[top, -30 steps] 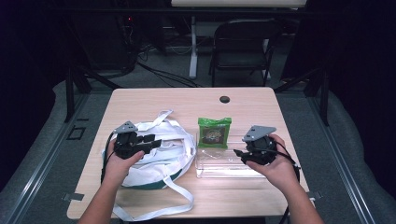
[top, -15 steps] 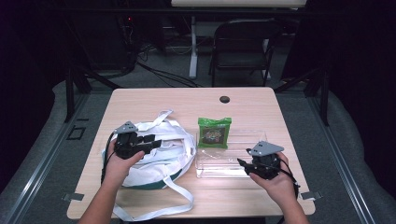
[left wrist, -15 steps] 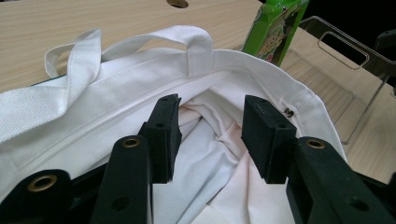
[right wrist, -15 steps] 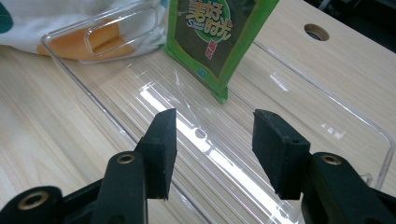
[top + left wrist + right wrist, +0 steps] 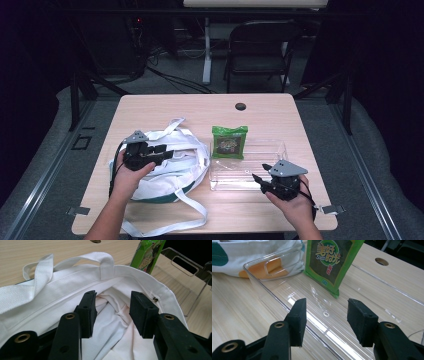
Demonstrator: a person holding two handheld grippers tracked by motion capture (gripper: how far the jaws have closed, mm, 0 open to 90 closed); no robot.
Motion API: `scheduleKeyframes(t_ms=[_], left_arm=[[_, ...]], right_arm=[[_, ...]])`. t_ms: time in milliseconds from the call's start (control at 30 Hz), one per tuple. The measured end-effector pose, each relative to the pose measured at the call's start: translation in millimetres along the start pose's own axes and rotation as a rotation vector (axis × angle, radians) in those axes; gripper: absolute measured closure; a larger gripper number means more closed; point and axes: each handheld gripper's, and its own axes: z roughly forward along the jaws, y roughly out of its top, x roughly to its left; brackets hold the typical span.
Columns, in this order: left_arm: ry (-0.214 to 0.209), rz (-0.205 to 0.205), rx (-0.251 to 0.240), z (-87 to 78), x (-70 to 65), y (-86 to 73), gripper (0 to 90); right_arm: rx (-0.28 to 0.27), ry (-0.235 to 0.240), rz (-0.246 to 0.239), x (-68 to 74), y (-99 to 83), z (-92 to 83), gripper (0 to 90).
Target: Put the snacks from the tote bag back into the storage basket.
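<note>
A white tote bag (image 5: 175, 170) with long straps lies on the left half of the table. My left gripper (image 5: 172, 152) rests on it, jaws open over the bag's mouth (image 5: 117, 315) with loose white cloth between them and no pad pressing. A green snack packet (image 5: 229, 141) leans at the far left end of a clear plastic tray (image 5: 272, 150). My right gripper (image 5: 258, 178) hangs low at the tray's near wall. In the right gripper view its jaws (image 5: 325, 312) have just been closing; the tray's near rim (image 5: 274, 293) runs between the open pads, untouched, and the packet (image 5: 329, 262) stands beyond.
A round black cable hole (image 5: 240, 106) sits near the table's far edge (image 5: 200, 96). A dark folding chair (image 5: 260, 47) stands behind the table. Bare wood lies right of the tray and along the front edge, where a bag strap (image 5: 192, 220) loops.
My right hand has come down and toward the near edge, from above the tray's right end to its near wall. The left hand and the bag have stayed put.
</note>
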Motion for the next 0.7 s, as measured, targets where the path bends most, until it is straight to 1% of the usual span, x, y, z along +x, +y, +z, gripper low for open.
scheduleKeyframes(t_ms=[100,133,200,600,667,700], left_arm=[[0.0,-0.001,-0.003,-0.5,0.3,0.0,56.1],[0.001,-0.001,-0.005,-0.6,0.4,-0.1,56.1],[0.002,0.0,-0.004,-0.9,0.8,0.0,56.1],[0.006,-0.006,-0.006,-1.3,1.2,0.1,55.2],[0.009,-0.007,-0.01,-1.5,1.2,0.7,54.6],[0.007,-0.009,-0.011,-1.5,1.0,0.8,54.4]], right_arm=[[0.005,0.005,0.002,0.6,-1.5,1.1,49.9],[0.01,-0.001,-0.003,0.8,-1.4,0.9,49.8],[0.004,0.002,0.002,1.4,-1.3,1.1,49.8],[0.012,0.007,0.006,1.2,-3.2,2.0,49.4],[0.018,0.012,-0.001,-0.3,-2.1,2.2,48.5],[0.021,0.006,-0.006,-1.0,-0.8,2.4,47.9]])
